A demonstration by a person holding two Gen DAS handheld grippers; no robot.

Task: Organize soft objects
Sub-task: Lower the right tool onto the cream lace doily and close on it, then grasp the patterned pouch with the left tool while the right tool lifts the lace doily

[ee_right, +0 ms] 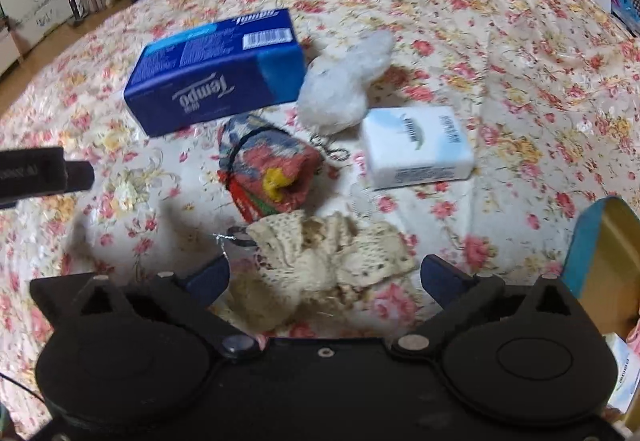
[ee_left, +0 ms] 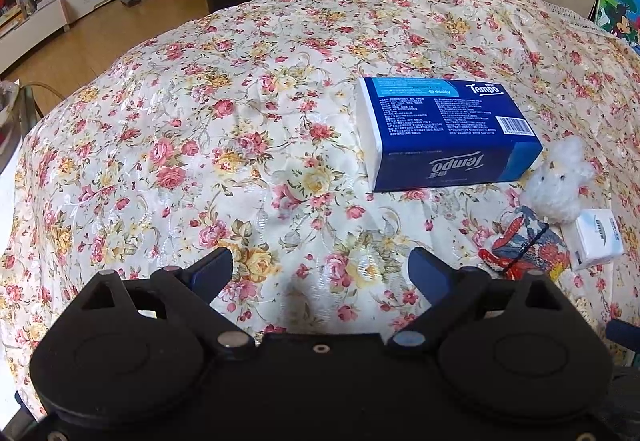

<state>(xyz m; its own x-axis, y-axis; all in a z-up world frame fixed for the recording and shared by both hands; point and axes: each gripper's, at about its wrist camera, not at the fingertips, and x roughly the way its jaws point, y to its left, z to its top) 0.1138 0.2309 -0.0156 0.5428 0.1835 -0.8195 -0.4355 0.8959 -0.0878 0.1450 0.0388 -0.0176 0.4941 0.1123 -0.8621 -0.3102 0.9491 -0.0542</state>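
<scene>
- Right gripper [ee_right: 324,273]: jaws spread wide, nothing pressed between them. A crumpled cream lace cloth [ee_right: 332,257] lies on the floral bedspread [ee_right: 500,41] in the gap, seemingly lined up for a grasp; no pad touches it.
- The lace cloth looks limp and bunched, open-weave, folded over itself with brownish shading in the creases. It should collapse under a pinch, so a bite into the thick middle seems wiser than at a loose edge.
- At 12 o'clock from those jaws, just beyond the cloth, sits a red-and-blue patterned pouch [ee_right: 268,169] with a yellow patch and a dark cord; a metal key ring shows at its 7 o'clock.
- Further out, at 11 o'clock, lies a blue Tempo tissue pack [ee_right: 212,77]; at 12, a white fluffy toy [ee_right: 344,89] with a small chain; at 1 o'clock, a small white tissue packet [ee_right: 416,149].
- At 3 o'clock, a box with a blue rim [ee_right: 588,241] stands open at the frame edge, likely where the soft things go.
- Left gripper [ee_left: 320,265]: jaws apart and empty over bare bedspread, well clear of the cluster at its 2 o'clock, probably parked out of the way.
</scene>
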